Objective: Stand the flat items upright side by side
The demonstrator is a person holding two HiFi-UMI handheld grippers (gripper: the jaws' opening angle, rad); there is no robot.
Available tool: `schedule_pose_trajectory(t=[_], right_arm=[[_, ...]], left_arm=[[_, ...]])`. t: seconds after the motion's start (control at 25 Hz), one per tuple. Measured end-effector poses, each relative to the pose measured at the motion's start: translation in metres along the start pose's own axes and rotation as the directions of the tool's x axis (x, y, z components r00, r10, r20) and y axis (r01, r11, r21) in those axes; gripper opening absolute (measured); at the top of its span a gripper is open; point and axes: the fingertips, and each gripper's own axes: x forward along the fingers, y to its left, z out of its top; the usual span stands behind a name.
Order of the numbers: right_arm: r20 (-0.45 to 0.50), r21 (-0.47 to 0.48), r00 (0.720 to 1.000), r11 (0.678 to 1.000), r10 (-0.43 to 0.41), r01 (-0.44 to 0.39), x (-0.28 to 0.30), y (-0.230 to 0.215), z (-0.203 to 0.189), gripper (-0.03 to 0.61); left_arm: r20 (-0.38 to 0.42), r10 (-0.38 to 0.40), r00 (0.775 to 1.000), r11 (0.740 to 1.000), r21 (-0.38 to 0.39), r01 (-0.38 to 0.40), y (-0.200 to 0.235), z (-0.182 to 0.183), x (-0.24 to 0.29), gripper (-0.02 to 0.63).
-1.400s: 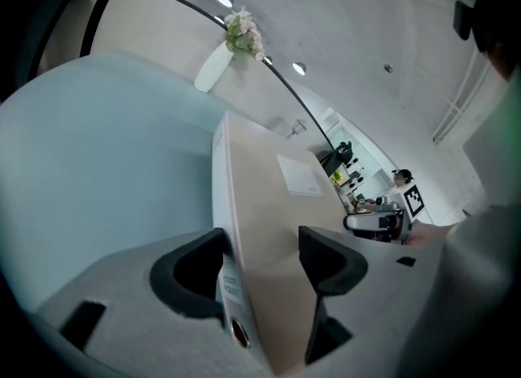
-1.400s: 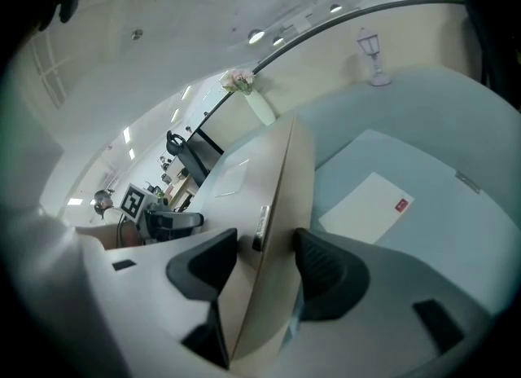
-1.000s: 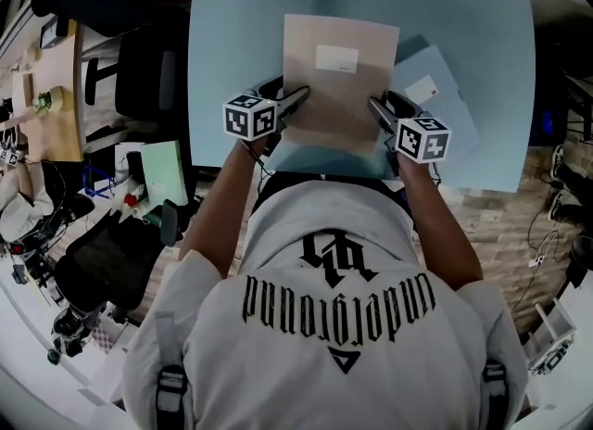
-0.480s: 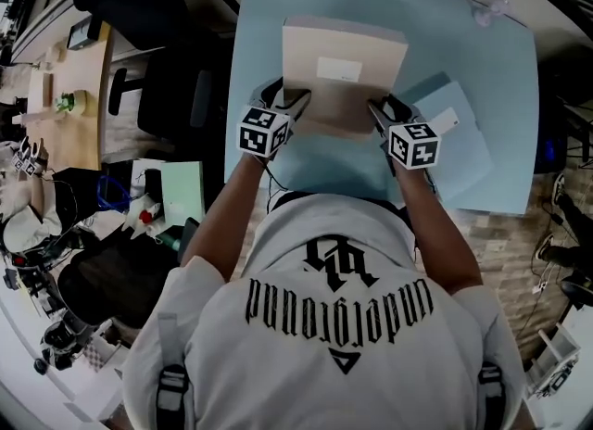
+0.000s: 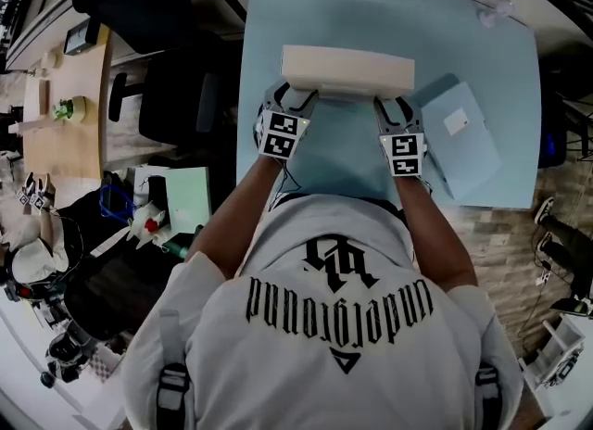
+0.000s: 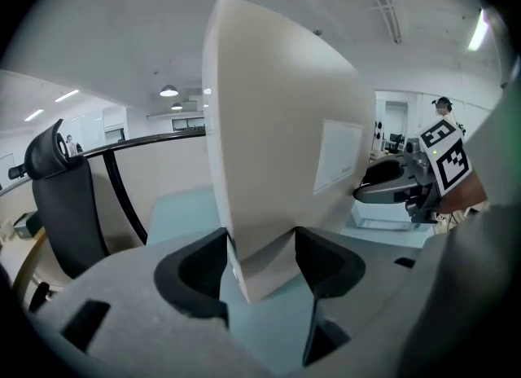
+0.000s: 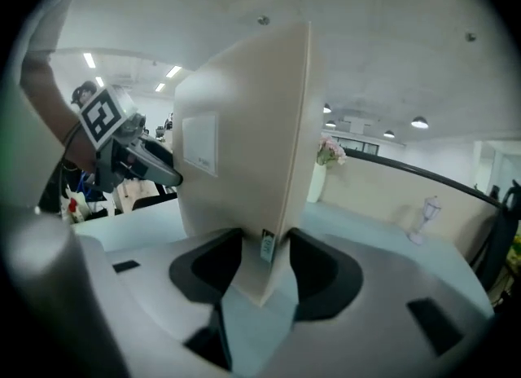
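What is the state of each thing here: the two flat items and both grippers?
Beige flat cardboard box: stands upright on its edge, held at both ends.
Light blue flat box: lies flat on the pale blue table, untouched.
Left gripper: jaws closing, pads on the beige box's left end.
Right gripper: jaws closing, pads on its right end.

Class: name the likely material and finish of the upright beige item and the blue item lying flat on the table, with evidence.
Beige item: probably matte card or paperboard; it stands stiff, shows no glare, and bears a white paper label. Blue item: likely similar matte card, flat with a white label, but too small to be sure.
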Motion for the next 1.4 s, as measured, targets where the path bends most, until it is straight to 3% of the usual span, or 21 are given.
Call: schedule_pose_trajectory(t=[0.28,0.52,0.68,1.0,1.4], right_arm=[[-0.003,0.018,1.000,1.000,-0.025,0.025,0.013,-0.001,-0.014,0.190],[-0.039,0.022,0.999,1.000,-0.010,0.011,0.020,-0.003,-0.022,0.192],[-0.070,0.059,0.998,0.998,0.003,0.001,0.018,-0.001,-0.025,0.247],[0.010,0.052,0.999,0.997,-0.051,0.050,-0.017,0.002,0.011,0.270],[0.118,0.108,0.978,0.981,-0.171,0.159,-0.116,-0.015,0.042,0.270]], left_arm=[[0.042,-0.029,0.999,0.999,-0.011,0.030,0.003,-0.009,0.011,0.264],[0.026,-0.078,0.997,0.997,-0.024,0.079,0.009,-0.010,0.017,0.276],[0.019,-0.087,0.996,0.996,-0.026,0.088,0.013,-0.007,0.011,0.298],[0.110,-0.093,0.990,0.996,-0.001,0.093,0.012,0.022,-0.032,0.318],[0.243,-0.115,0.963,0.993,0.012,0.115,-0.005,0.058,-0.098,0.318]])
